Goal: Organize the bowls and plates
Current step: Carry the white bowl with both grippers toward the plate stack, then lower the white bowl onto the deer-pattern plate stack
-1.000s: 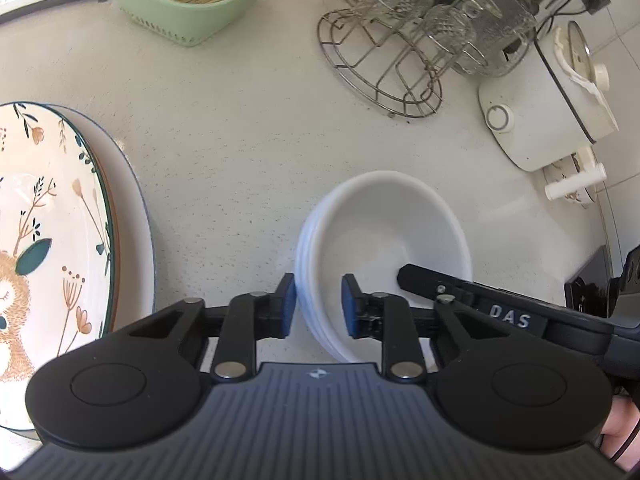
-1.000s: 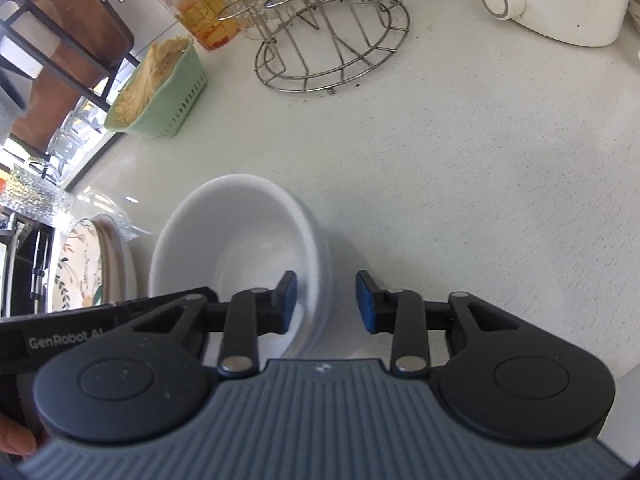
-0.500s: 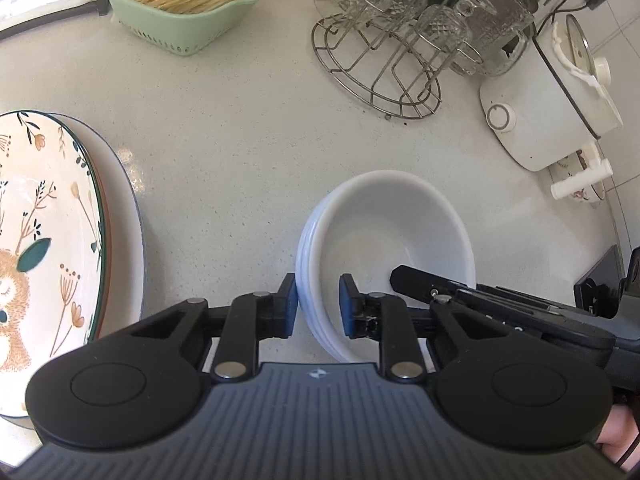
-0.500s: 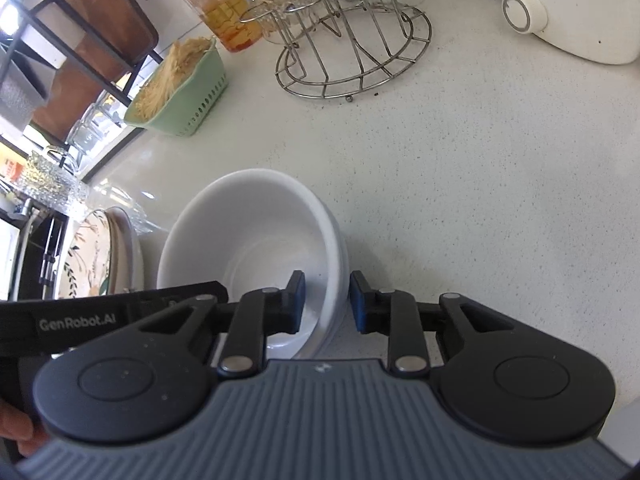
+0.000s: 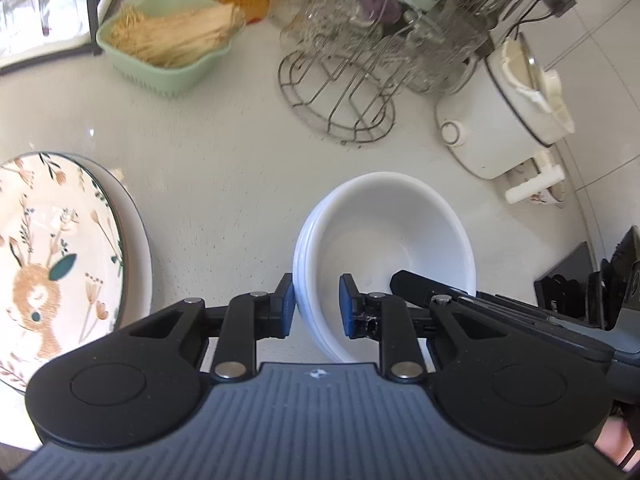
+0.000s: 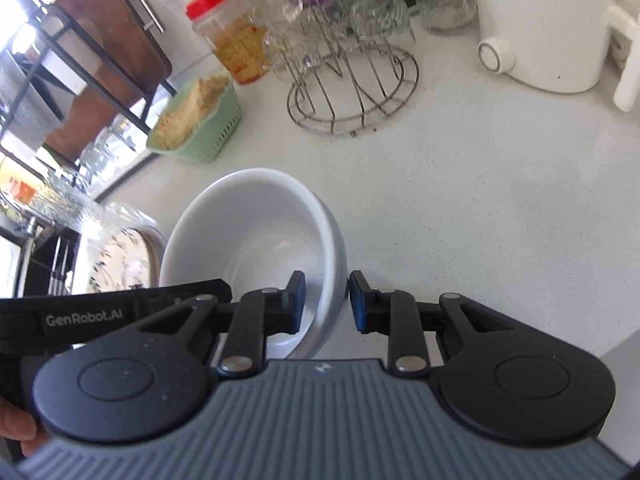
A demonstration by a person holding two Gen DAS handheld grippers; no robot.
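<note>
A stack of white bowls (image 5: 384, 232) is held between my two grippers, a little above the white counter. My left gripper (image 5: 316, 304) is shut on the stack's left rim, one blue pad outside and one inside. My right gripper (image 6: 326, 300) is shut on the opposite rim of the same bowls (image 6: 256, 232). In the left wrist view, the right gripper's finger (image 5: 420, 286) reaches into the bowl from the right. A stack of plates (image 5: 48, 260) with a deer and flower print lies on the counter to the left, also visible as the plates (image 6: 120, 256) in the right wrist view.
At the back stand a green basket (image 5: 172, 52) of dried strands, a wire rack (image 5: 340, 108) hung with glasses, a red-lidded jar (image 6: 228, 36) and a white appliance (image 5: 500, 128). A black shelf frame (image 6: 80, 60) is at the far left. A hand (image 6: 16, 428) grips the left gripper.
The right jaws narrowed onto the bowl rim. Both grippers then rose with the bowl stack, so the counter looks farther away and more of the back comes into view.
</note>
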